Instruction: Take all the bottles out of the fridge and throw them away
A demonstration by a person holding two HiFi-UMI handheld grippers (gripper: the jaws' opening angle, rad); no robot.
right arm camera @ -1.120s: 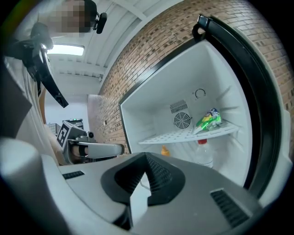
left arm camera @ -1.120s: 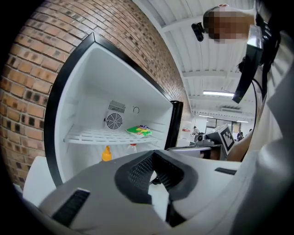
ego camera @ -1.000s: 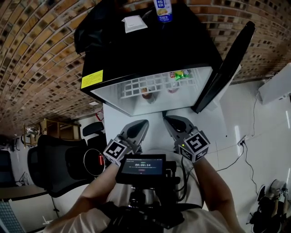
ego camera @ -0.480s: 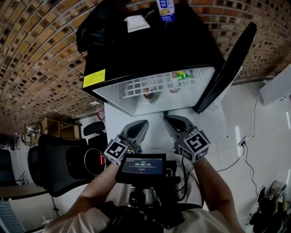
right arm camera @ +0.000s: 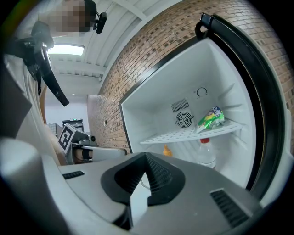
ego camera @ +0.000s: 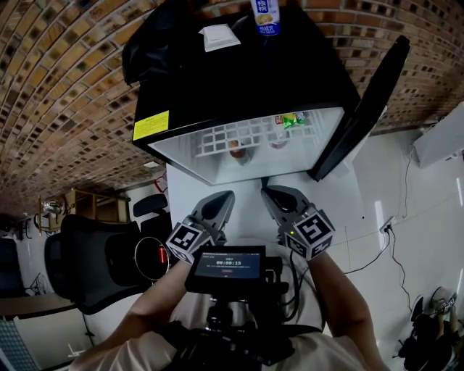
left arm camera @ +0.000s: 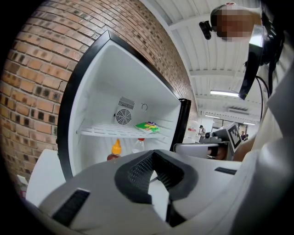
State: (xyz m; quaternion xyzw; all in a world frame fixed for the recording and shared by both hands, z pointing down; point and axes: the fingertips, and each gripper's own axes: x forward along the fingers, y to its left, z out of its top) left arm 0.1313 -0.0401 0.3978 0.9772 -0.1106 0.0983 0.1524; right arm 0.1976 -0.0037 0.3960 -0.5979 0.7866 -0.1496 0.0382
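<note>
The black mini fridge (ego camera: 239, 72) stands open in front of me. Under its white wire shelf (ego camera: 217, 139) stand two bottles: a brown one with a yellow cap (left arm camera: 115, 150) (right arm camera: 167, 150) and a clear one with a red cap (left arm camera: 139, 145) (right arm camera: 206, 153). From the head view only their tops show (ego camera: 238, 152). A third bottle with a blue label (ego camera: 264, 16) stands on top of the fridge. My left gripper (ego camera: 221, 201) (left arm camera: 154, 172) and right gripper (ego camera: 271, 194) (right arm camera: 142, 181) are side by side short of the opening. Both are shut and hold nothing.
A green snack packet (ego camera: 290, 119) (right arm camera: 211, 118) lies on the shelf. The fridge door (ego camera: 362, 101) swings out to the right. A white card (ego camera: 216, 36) and a black bag (ego camera: 152, 36) rest on the fridge top. An office chair (ego camera: 94, 261) stands at my left.
</note>
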